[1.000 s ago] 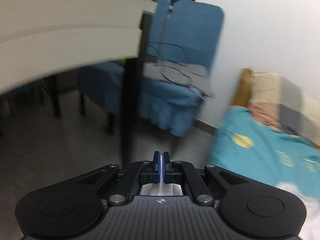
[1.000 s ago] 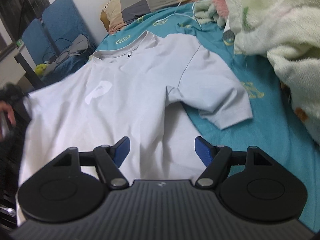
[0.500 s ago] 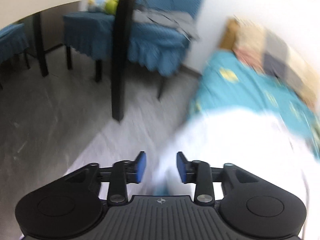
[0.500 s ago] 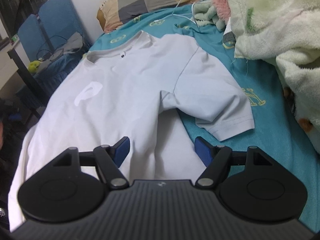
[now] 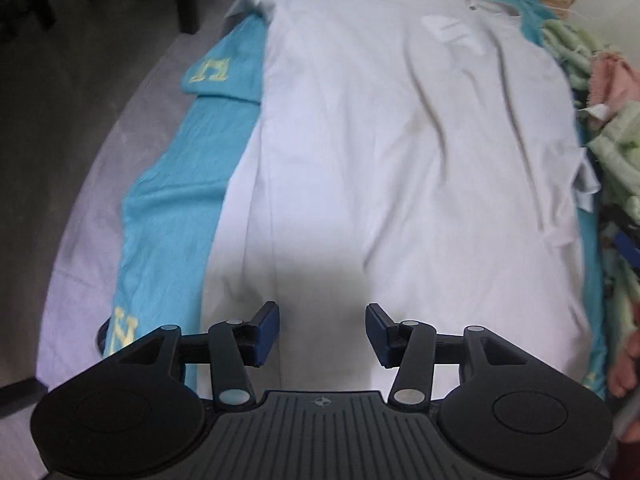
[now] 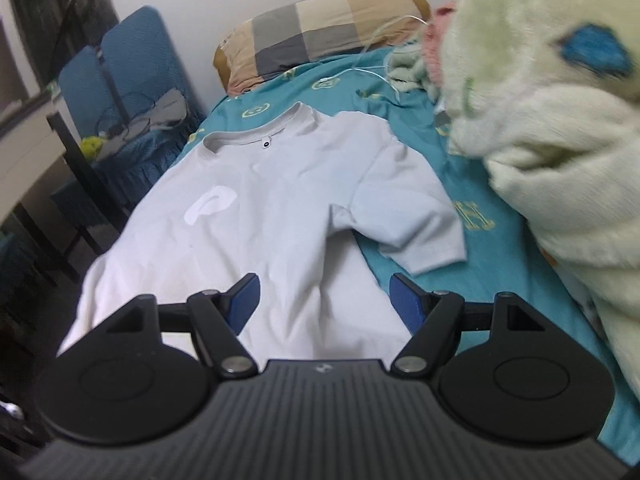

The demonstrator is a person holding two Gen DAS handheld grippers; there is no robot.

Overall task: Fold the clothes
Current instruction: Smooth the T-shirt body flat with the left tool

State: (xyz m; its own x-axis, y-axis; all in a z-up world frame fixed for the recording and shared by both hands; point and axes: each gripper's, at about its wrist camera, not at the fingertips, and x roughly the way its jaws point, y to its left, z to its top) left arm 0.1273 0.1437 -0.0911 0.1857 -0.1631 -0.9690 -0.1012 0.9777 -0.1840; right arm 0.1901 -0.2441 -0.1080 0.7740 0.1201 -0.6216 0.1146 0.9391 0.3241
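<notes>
White cotton fills most of both views: a T-shirt (image 5: 400,152) lies spread flat, front up, on a teal bedsheet (image 5: 168,216) printed with yellow letters. Its collar (image 6: 256,136) points toward a checked pillow (image 6: 316,32) at the head of the bed, and a pale logo (image 6: 210,204) sits on the chest.

In the right wrist view one short sleeve (image 6: 408,216) lies stretched out to the side on the sheet. The shirt's far side reaches the bed's edge next to blue chairs (image 6: 120,64). A fluffy pale green blanket (image 6: 552,128) is heaped along the other side of the bed, close to the sleeve but not on it. A thin white cable (image 6: 372,68) trails over the sheet near the pillow.

The left gripper (image 5: 322,330) points steeply down over the lower part of the shirt. Its jaws have just been opening and now stand apart with nothing between them, only cloth lying below. The right gripper (image 6: 324,300) hovers over the shirt's hem area with its jaws spread wide and holding nothing. Part of a hand (image 5: 626,360) shows at the right edge of the left wrist view.

A grey floor (image 5: 60,100) runs beside the bed.
</notes>
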